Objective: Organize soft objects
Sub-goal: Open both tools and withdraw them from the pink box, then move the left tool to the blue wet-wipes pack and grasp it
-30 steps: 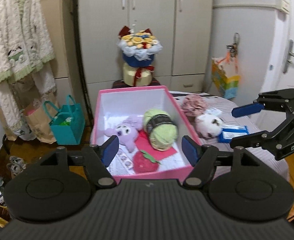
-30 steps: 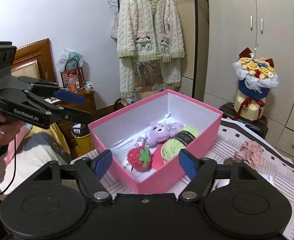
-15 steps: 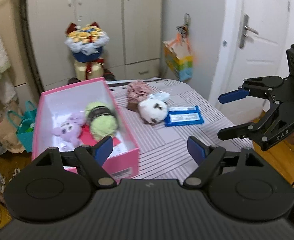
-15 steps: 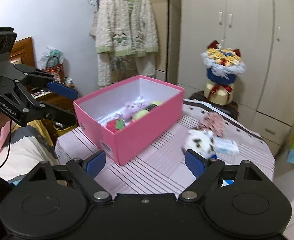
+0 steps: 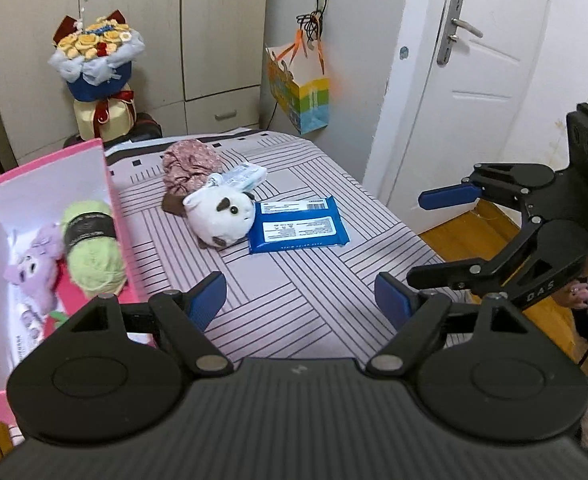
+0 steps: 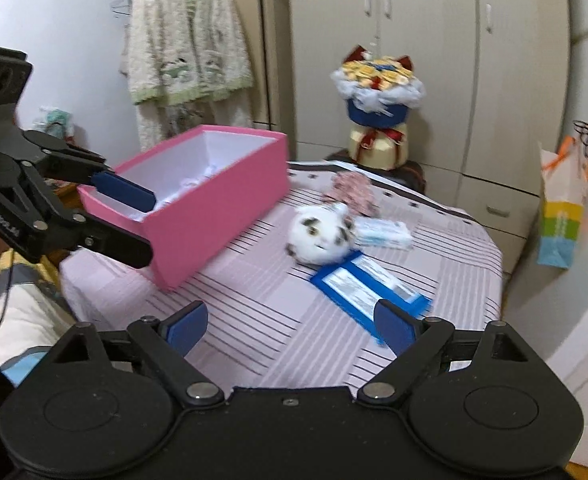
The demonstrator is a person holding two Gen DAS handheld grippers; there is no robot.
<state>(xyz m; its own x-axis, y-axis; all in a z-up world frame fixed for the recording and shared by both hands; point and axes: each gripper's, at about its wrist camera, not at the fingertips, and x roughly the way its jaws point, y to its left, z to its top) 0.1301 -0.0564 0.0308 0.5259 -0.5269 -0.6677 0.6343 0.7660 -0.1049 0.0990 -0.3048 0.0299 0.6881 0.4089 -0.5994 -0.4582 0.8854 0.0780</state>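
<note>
A pink box (image 5: 110, 184) at the table's left holds a green yarn ball (image 5: 92, 248) and a purple plush (image 5: 34, 272). On the striped cloth (image 5: 294, 280) lie a white plush with dark patches (image 5: 222, 216), a pink floral fabric piece (image 5: 188, 166), a small tissue pack (image 5: 242, 176) and a blue wipes pack (image 5: 298, 226). My left gripper (image 5: 300, 300) hovers open over bare cloth in front of the plush. My right gripper (image 6: 292, 324) has its jaws opening with nothing between them; the blurred white plush (image 6: 318, 232) and the wipes pack (image 6: 366, 284) lie just ahead of it.
A flower bouquet (image 5: 94, 60) stands behind the table before the wardrobe. A colourful gift bag (image 5: 298, 96) hangs on the wall beside a white door (image 5: 474, 80). A knitted cardigan (image 6: 186, 40) hangs at the back left. The table's right edge drops to wooden floor.
Both views swung away from the pink box toward the white plush and the wipes pack and came lower. Both grippers' fingers stand wider apart than before.
</note>
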